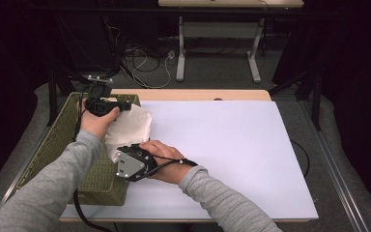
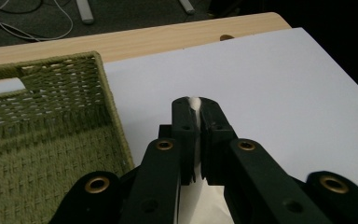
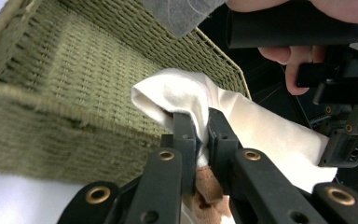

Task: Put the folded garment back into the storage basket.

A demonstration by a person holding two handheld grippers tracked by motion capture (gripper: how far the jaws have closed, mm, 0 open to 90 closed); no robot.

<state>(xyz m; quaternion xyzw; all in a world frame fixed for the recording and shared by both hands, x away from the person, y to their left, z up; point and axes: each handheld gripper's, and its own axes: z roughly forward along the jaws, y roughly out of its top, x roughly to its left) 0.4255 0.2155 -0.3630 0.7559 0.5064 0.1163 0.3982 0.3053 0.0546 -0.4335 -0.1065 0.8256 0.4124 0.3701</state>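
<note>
A: How are the hands placed?

B: In the high view both forearms, in grey sleeves, come in from the near edge. The left hand [image 1: 96,123] is stretched forward over the green woven basket [image 1: 58,140] at the left end of the table [image 1: 232,145], holding the left gripper [image 1: 105,104] near the basket's far right corner. The right hand [image 1: 162,162] lies nearer, turned to the left, with the right gripper [image 1: 121,152] just beside the basket's right wall and its grey plate facing up.

A: And the jaws?

B: Both pairs are closed on the white cloth [image 1: 128,130]. In the left gripper view a thin edge of cloth [image 2: 195,103] is pinched between the jaw tips of the left gripper [image 2: 195,109], out over the white table top [image 2: 270,93] just right of the basket [image 2: 51,121]. In the right gripper view the right gripper [image 3: 200,121] is clamped on a bunched fold of cloth [image 3: 177,93] beside the basket's wall [image 3: 74,93].

A: Where does the cloth sit?

B: Stretched between the two grippers, along the basket's right rim, part over the basket and part over the table.

A: Any writing?

B: None that I can read; a brown patch shows on the cloth near the right gripper's jaws, but I cannot tell what it is.
</note>
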